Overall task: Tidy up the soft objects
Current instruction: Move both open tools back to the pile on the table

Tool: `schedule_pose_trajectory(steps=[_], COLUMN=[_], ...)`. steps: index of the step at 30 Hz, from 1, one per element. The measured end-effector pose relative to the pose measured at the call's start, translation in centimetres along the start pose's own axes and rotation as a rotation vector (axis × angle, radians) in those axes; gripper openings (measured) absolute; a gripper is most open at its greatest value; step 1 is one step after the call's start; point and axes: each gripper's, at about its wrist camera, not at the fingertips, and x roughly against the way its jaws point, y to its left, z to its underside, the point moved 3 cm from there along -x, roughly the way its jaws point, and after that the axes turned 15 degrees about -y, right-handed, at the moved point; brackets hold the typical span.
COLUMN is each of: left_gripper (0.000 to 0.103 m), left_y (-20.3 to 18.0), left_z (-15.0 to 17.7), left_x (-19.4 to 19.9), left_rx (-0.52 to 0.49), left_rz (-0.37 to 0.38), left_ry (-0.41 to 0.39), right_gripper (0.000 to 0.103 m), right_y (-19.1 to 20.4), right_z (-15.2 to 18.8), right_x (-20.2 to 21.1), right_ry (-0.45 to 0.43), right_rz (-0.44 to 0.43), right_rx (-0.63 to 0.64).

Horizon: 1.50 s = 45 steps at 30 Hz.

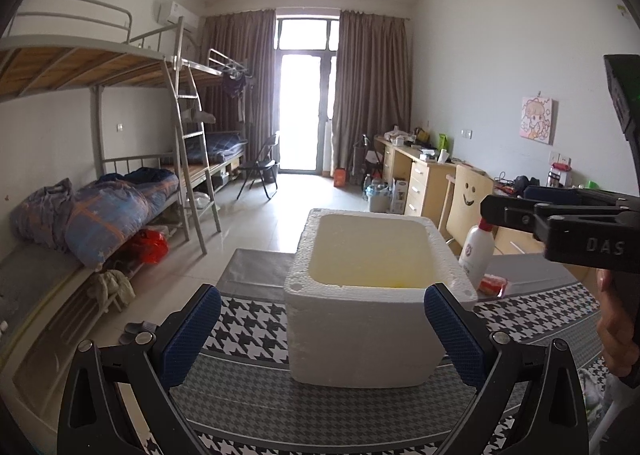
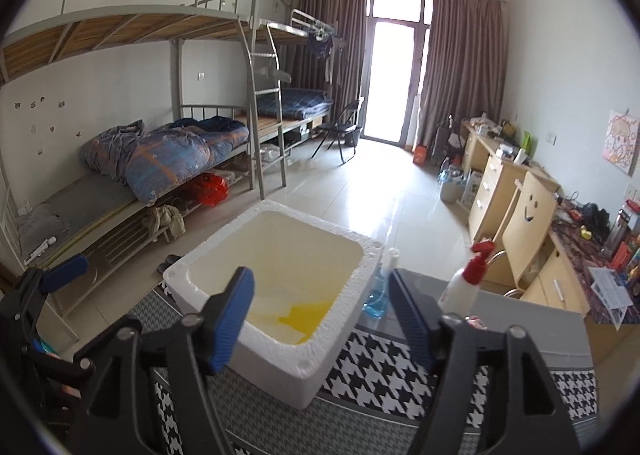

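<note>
A white foam box [image 1: 372, 319] stands on a houndstooth-patterned table [image 1: 248, 395]. Something yellow [image 2: 306, 317] lies at its bottom; I cannot tell what it is. My left gripper [image 1: 322, 331] is open and empty, its blue pads either side of the box's near wall. My right gripper [image 2: 322, 319] is open and empty, held above the box's right rim [image 2: 340, 311]. The right gripper also shows in the left wrist view [image 1: 560, 223] at the right edge, over the table. The left gripper's blue pad [image 2: 66, 269] shows at the left of the right wrist view.
A white spray bottle with a red trigger [image 2: 464, 283] and a blue bottle [image 2: 378, 295] stand behind the box. A small red packet [image 1: 494, 284] lies beside the white bottle. Bunk beds [image 2: 160, 159] line the left wall, desks [image 2: 508, 191] the right.
</note>
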Motion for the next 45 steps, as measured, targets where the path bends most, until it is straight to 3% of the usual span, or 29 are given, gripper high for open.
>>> schedule_pose_trajectory(steps=[14, 45], left_gripper=[0.102, 0.102], left_y=[-3.3, -10.9], left_z=[-1.0, -0.9], left_x=[2.7, 6.7], left_rx=[-0.015, -0.017], left_rz=[0.065, 0.261], left_ry=[-0.028, -0.064], right_gripper=[0.084, 0.084], right_y=[-1.0, -6.2], right_z=[0.6, 3.7], right_x=[5.3, 14.7], right_ry=[-0.080, -0.204], right_rz=[0.017, 0.185], right_rx=[-0.014, -0.088])
